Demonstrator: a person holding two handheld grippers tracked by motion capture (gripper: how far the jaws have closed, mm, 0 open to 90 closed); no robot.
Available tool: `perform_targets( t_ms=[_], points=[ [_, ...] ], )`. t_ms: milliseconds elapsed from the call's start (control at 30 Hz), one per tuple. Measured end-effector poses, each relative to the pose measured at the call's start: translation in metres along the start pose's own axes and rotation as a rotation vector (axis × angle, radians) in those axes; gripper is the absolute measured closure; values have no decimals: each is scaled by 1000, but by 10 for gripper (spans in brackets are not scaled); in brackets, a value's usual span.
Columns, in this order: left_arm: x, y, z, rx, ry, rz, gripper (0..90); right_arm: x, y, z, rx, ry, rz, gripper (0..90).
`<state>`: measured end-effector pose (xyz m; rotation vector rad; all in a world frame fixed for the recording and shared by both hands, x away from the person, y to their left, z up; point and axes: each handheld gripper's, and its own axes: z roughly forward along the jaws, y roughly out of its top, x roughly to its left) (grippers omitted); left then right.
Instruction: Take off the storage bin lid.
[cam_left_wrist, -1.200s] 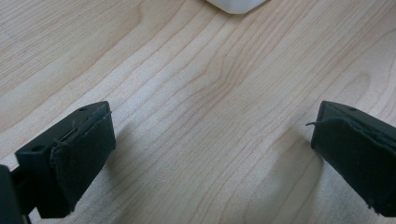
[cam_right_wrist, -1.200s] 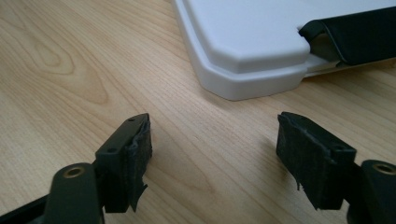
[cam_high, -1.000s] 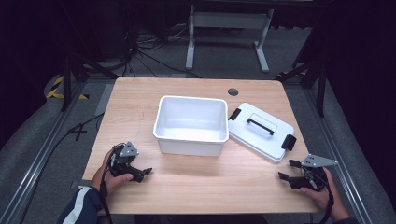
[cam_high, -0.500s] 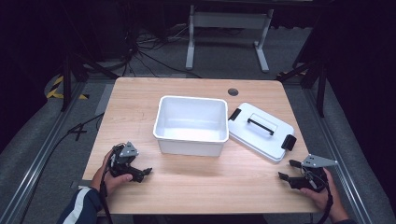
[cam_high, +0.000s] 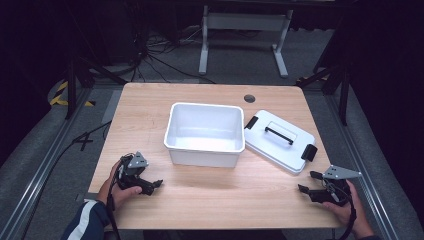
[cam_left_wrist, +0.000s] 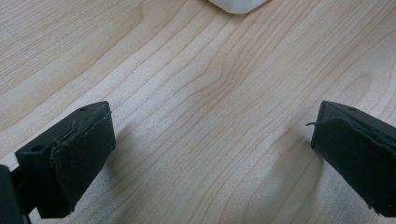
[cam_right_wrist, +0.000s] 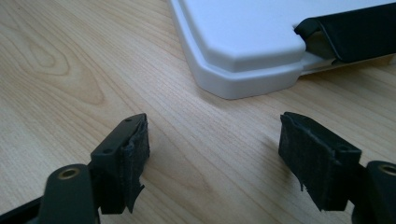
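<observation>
Both tongs, left tongs (cam_high: 150, 185) and right tongs (cam_high: 306, 186), rest spread and empty on the counter (cam_high: 150, 110) near the open tub (cam_high: 205, 150); its lid (cam_high: 277, 142) beside it likely needs grasping next.

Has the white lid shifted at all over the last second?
No. The white lid lies right of the white bin, at the same spot relative to the table's round hole.

On one wooden table (cam_high: 210, 197) sit one white bin (cam_high: 205, 132) and one white lid (cam_high: 280, 145) with what looks like two black latches; two hand-held grippers rest there.
</observation>
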<state>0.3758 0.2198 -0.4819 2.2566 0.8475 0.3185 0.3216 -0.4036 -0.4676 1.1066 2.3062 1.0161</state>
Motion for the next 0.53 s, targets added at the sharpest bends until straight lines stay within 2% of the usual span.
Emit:
perform_targets(
  t_ms=[533],
  points=[
    [0,0,0,2,-4,-4,2,0,0,0,2,-11,6,229]
  ],
)
